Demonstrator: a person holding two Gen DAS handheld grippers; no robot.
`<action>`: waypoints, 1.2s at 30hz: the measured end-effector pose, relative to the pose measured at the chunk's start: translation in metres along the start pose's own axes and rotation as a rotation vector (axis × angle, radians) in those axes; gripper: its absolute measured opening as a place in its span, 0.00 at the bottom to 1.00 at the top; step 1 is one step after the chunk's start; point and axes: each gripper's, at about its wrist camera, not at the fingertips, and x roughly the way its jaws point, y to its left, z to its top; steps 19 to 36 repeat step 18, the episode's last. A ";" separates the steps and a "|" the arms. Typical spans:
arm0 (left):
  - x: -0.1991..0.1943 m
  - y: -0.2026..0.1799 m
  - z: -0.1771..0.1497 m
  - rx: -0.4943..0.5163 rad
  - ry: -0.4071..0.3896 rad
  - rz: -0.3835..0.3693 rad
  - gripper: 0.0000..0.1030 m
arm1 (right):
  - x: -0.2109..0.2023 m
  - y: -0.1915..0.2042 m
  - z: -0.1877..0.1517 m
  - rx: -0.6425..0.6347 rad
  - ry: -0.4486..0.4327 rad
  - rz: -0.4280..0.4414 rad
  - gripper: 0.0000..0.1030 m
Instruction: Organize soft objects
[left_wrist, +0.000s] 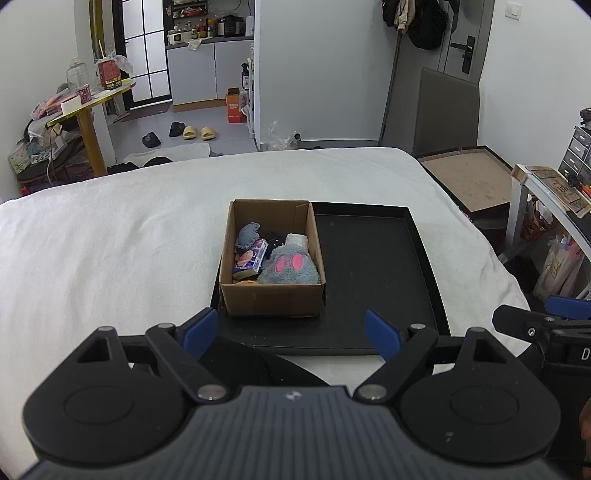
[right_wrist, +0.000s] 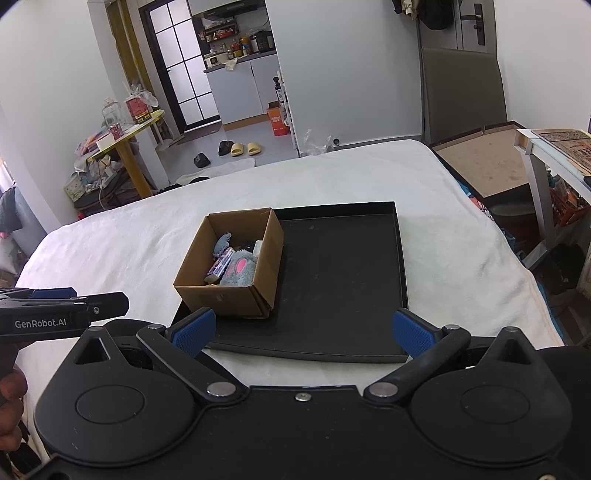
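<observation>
Cardboard box (left_wrist: 272, 258) of soft toys lies dead ahead of the left gripper (left_wrist: 291, 330) — nearer than the right gripper (right_wrist: 303, 328); both grippers' jaws apart, empty.

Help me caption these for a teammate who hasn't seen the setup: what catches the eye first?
An open cardboard box on the left part of a black tray, which lies on a white-covered bed. Inside the box, a grey plush with two pink patches lies beside a small purple packet. Both tongs, left and right, stand open and empty at the tray's near edge.
</observation>
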 end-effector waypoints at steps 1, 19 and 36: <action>0.000 0.000 0.000 0.001 0.001 0.000 0.84 | 0.000 0.000 0.000 0.000 0.000 0.000 1.00; -0.003 -0.001 -0.002 0.026 -0.025 -0.003 0.84 | 0.000 0.001 0.000 -0.001 0.007 -0.003 1.00; -0.003 -0.001 -0.002 0.026 -0.025 -0.003 0.84 | 0.000 0.001 0.000 -0.001 0.007 -0.003 1.00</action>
